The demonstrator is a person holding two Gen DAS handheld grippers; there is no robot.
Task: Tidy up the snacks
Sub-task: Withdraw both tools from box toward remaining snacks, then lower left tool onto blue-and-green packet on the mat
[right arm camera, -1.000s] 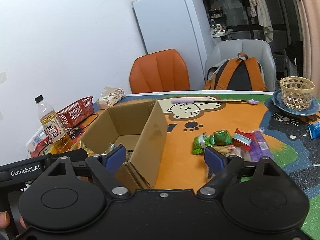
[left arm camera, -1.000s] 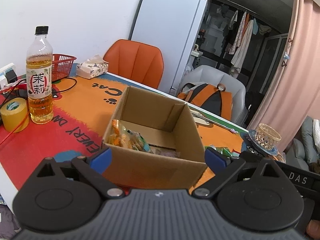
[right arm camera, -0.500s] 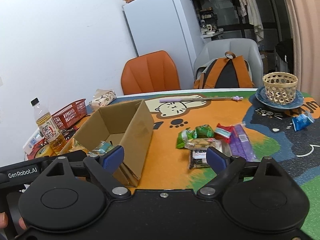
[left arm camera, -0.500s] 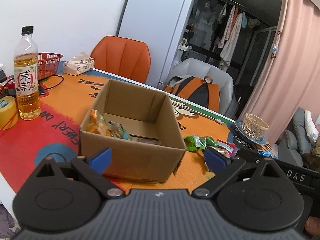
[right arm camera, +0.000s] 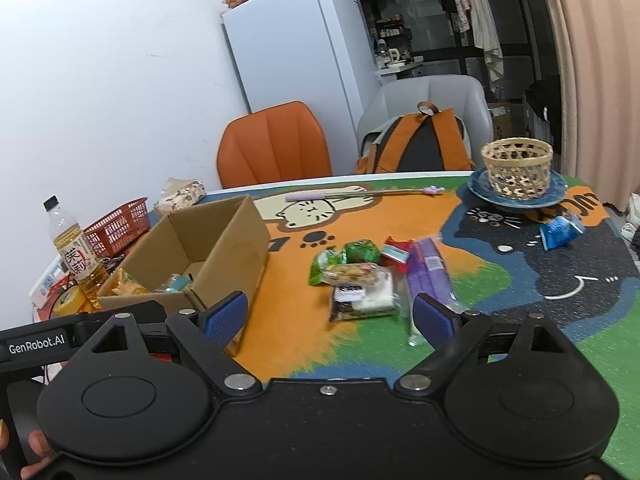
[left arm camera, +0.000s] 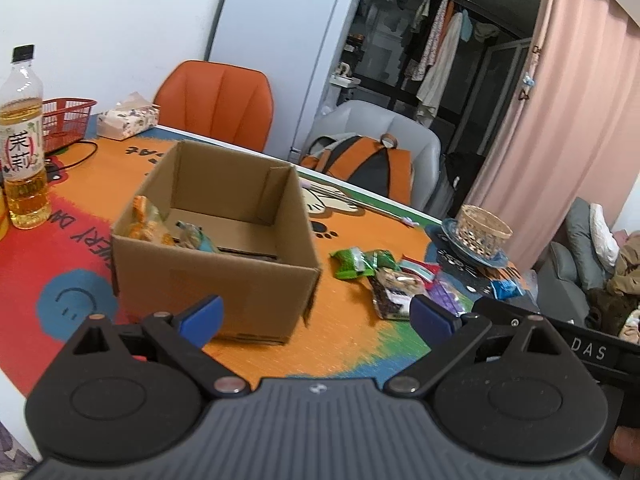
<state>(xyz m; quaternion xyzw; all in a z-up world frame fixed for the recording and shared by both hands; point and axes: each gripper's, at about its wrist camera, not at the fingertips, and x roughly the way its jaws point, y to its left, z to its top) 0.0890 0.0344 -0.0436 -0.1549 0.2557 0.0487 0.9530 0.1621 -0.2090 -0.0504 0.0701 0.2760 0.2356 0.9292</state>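
We see the open brown cardboard box (left arm camera: 216,256) at left, a few snack packets inside. Loose wrapped snacks (right arm camera: 360,276) lie right of it on the colourful table (right arm camera: 296,328). Left gripper (left arm camera: 316,314) and right gripper (right arm camera: 330,316) hover, jaws wide and empty, presumably ready to pick.

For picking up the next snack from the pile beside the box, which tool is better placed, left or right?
Right, probably. The right tool is open and faces the snack pile directly. The left tool, also open, points more at the cardboard box, with the pile off to its right.
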